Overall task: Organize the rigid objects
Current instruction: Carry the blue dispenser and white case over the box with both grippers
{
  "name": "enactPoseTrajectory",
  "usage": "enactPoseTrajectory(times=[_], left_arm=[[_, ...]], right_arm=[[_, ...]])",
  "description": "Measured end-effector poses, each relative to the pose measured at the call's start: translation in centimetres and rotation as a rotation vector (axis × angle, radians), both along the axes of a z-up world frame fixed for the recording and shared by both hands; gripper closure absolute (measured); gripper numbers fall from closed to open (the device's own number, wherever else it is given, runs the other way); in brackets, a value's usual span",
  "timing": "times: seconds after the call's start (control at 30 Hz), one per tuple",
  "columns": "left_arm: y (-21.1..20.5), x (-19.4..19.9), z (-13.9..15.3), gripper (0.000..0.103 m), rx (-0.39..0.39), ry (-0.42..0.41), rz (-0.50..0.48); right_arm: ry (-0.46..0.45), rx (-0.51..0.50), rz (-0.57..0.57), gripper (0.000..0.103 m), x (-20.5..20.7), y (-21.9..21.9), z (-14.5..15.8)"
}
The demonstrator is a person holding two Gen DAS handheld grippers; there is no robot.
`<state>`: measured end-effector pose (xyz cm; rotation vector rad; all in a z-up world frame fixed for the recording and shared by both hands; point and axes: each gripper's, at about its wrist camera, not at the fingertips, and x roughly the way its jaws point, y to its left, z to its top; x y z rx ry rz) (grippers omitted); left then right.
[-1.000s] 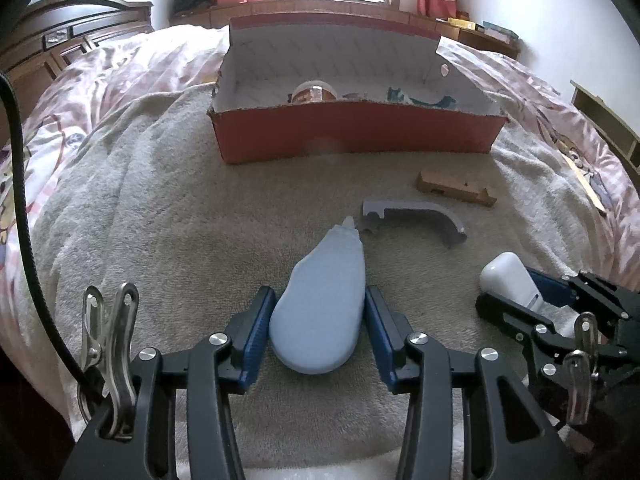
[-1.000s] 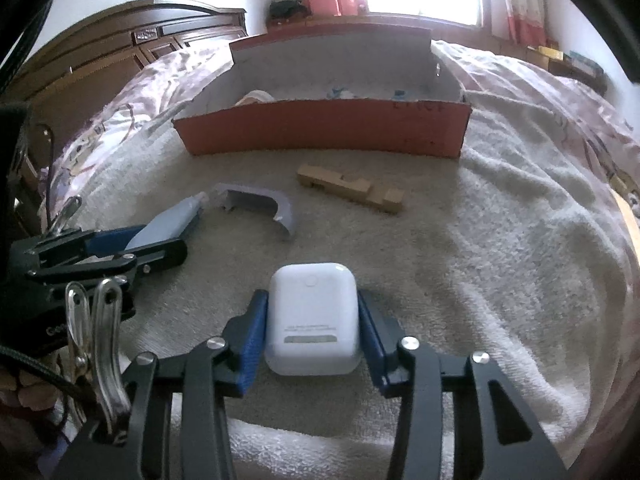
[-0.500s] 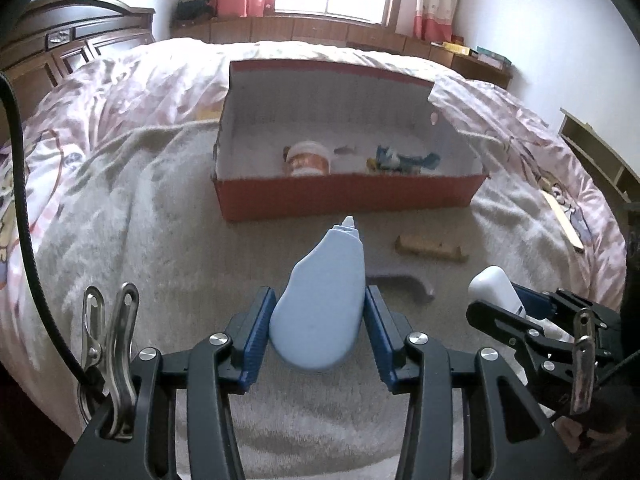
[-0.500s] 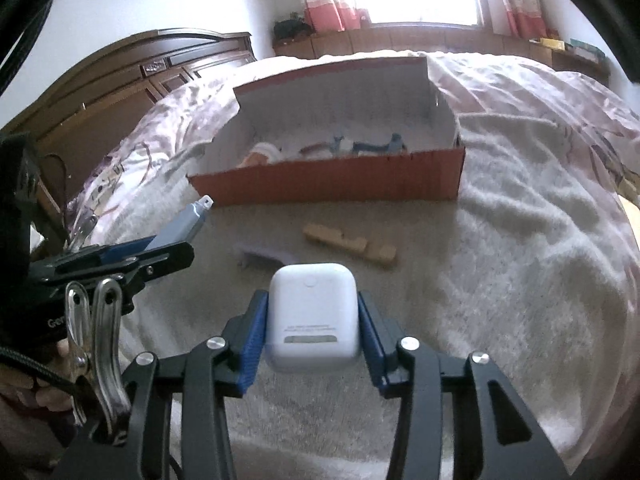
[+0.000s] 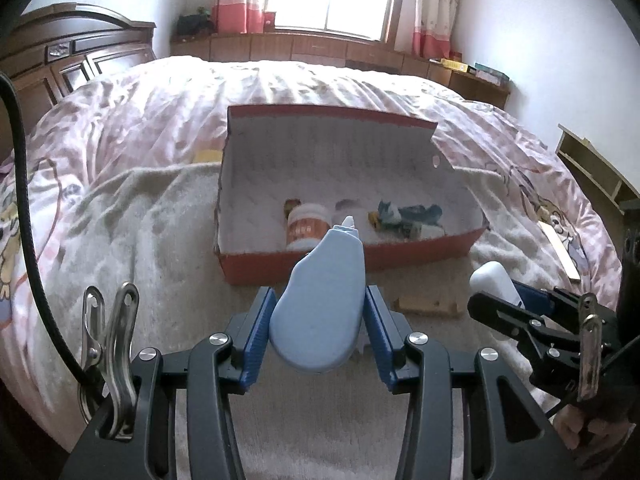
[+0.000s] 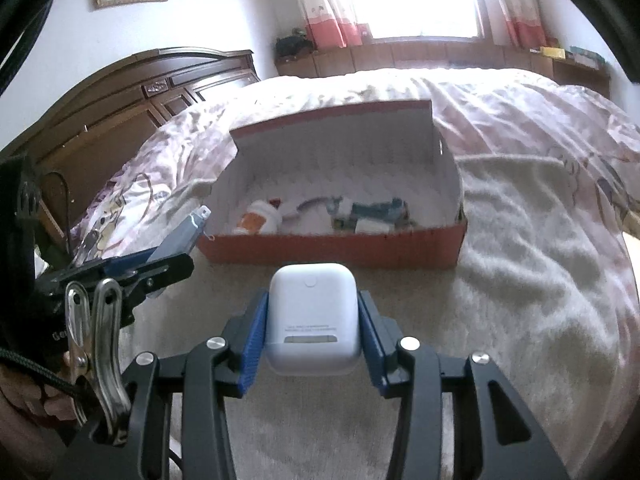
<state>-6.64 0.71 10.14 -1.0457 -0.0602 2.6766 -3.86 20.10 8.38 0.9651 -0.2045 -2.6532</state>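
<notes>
- The red box [image 5: 344, 258] is open on top and lies ahead of both pairs of fingers and lower than them. Its long axis runs across the view, from side to side, so its near long wall faces both grippers. A jar and some small mixed things already lie on its white floor.
- The grey towel [image 6: 520, 280] is spread on the bed under the box and under both grippers. The held things are lifted clear of it.
- The left gripper [image 5: 316, 336] is closed on a pale blue teardrop-shaped object [image 5: 322, 300]. The blue pads press on its two wide sides. Its long axis runs straight forward along the fingers, and the narrow white tip points at the middle of the box.
- The right gripper [image 6: 312, 320] is closed on a white rounded case [image 6: 312, 312], held by its two sides, with the flat back toward the camera. The box is straight ahead of it.
- Both grippers point downward at a slant toward the box and stand side by side. I judge neither hand is clearly nearer to the box.
- A small wooden block [image 5: 430, 306] lies on the towel between the box and the grippers, just beside the right gripper's fingers in the left view.
- I judge that the next move is forward over the near wall, then a release inside.
</notes>
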Motion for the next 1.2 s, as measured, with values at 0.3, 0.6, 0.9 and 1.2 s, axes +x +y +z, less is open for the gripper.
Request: enactPoseTrajectory(times=[0.3,0.6,0.9,1.2], left_arm=[[0.0,-2.6,1.2,0.057,0.000,0.014,0.007],[0.6,-5.5,1.8,0.057,-0.016,0.024,0.006],[1.3,-8.4,0.7,0.057,-0.028,0.003,0.002],[1.7,-10.0,-0.6,0.057,-0.034,-0.020,0.001]], right_arm=[[0.024,-0.008,0.000,0.057,-2.7,0.0,1.5],[0.029,-0.015,-0.016,0.057,-5.7,0.7,2.0],[0.030,0.000,-0.047,0.057,-8.6,1.4,1.8],[0.020,0.025,-0.073,0.057,-10.5,1.8,0.8]])
